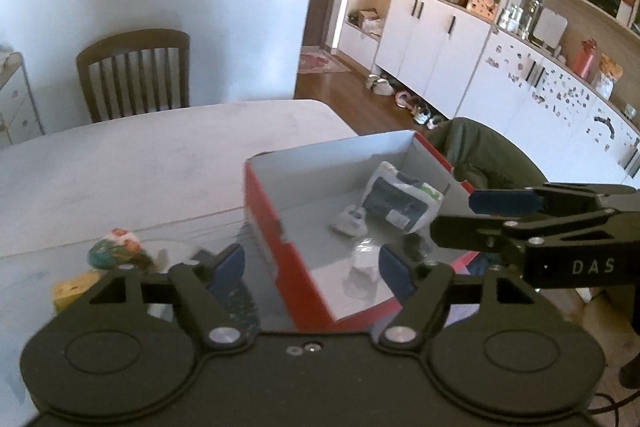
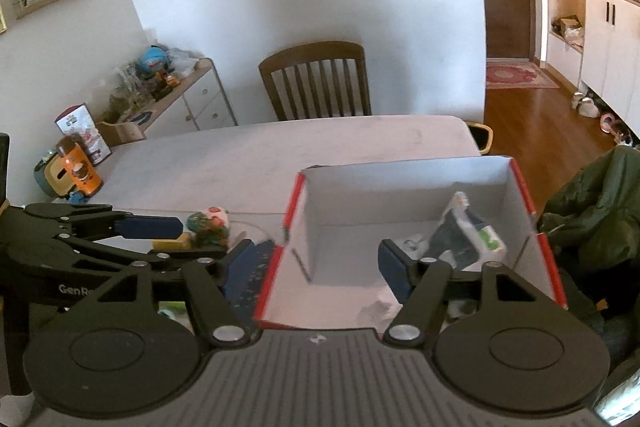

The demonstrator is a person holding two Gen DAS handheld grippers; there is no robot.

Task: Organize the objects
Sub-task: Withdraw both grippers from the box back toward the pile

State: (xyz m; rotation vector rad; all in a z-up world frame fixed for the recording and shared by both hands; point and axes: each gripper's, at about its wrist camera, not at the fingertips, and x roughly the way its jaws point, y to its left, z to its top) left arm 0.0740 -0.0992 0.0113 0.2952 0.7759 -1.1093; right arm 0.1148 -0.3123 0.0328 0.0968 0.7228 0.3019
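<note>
A red cardboard box (image 1: 269, 223) with a white inside stands on the pale table. In it lie a blue-and-white soft pack (image 1: 400, 203) and small white crumpled items (image 1: 352, 221). My left gripper (image 1: 312, 267) is open and straddles the box's near left wall, holding nothing. A colourful round object (image 1: 116, 251) and a yellow block (image 1: 74, 289) rest on the table left of the box. My right gripper (image 2: 320, 267) is open over the box (image 2: 400, 187), near the pack (image 2: 464, 235), nothing between its fingers. The left gripper (image 2: 168, 239) shows beside the colourful object (image 2: 208, 227).
A wooden chair (image 2: 316, 83) stands behind the table (image 2: 280, 151). A green jacket (image 2: 592, 219) is draped right of the box. A brown jar (image 2: 80, 171) and cartons sit at the table's left end. White cabinets (image 1: 440, 47) line the right wall.
</note>
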